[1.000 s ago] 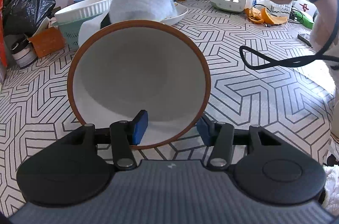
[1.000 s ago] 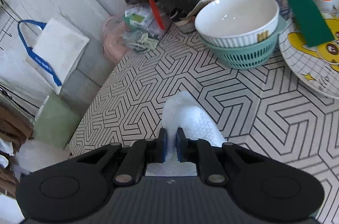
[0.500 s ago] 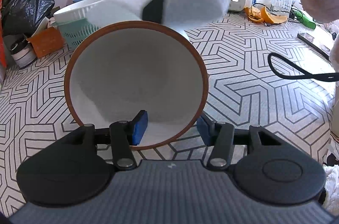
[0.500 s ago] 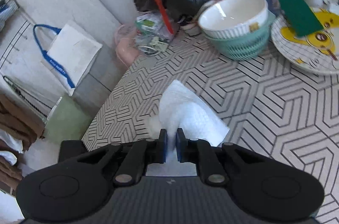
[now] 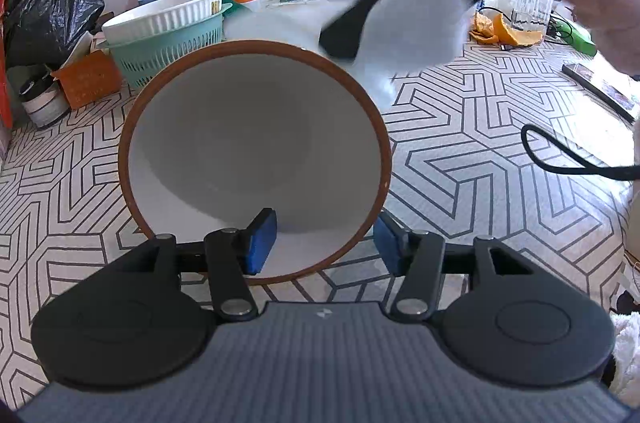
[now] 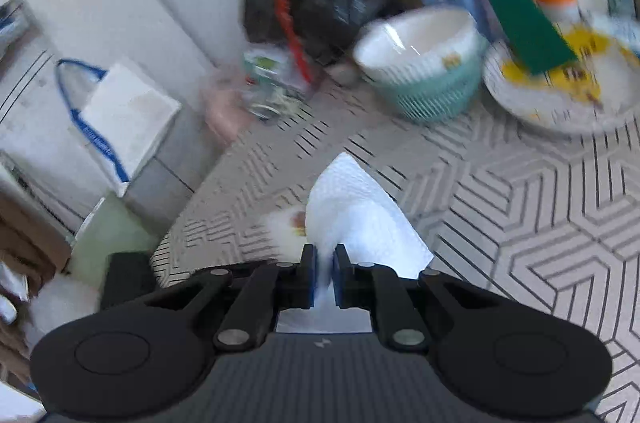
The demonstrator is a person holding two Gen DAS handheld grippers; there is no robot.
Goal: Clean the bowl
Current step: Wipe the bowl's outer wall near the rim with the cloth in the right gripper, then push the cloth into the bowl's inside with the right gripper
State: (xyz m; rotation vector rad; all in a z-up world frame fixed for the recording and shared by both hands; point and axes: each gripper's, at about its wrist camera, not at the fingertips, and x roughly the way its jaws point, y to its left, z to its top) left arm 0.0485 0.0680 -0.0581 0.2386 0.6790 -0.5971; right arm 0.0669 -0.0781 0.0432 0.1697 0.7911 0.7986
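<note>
**Supervisor:** Report the bowl and both grippers.

**Operator:** The bowl (image 5: 256, 159), white inside with a brown rim, stands tilted on the patterned surface (image 5: 480, 163), its opening facing my left wrist camera. My left gripper (image 5: 320, 239) straddles the near rim: one blue pad sits inside against the wall, the other outside. Its jaws are opening slightly at this moment, with the rim between them; I judge the hold loosening rather than gone.

**Supervisor:** And the right?

**Operator:** My right gripper (image 6: 323, 275) is nearly closed, pinching a folded white paper towel (image 6: 356, 219). In the left view that towel (image 5: 412, 23) hangs blurred above and beyond the bowl's far rim, clear of the interior. I see a small coloured smudge near the towel's edge in the right view; too blurred to identify.

**Supervisor:** Which step is this?

**Operator:** In my judgement, between wipes. The interior shows no visible residue, though shading hides detail.

**Supervisor:** Next move?

**Operator:** Either bring the towel down into the bowl with the left gripper firm on the rim, or set the bowl flat. The green basket (image 5: 172, 51) with its ribbed dish stands close behind; I would keep clear of it.
</note>
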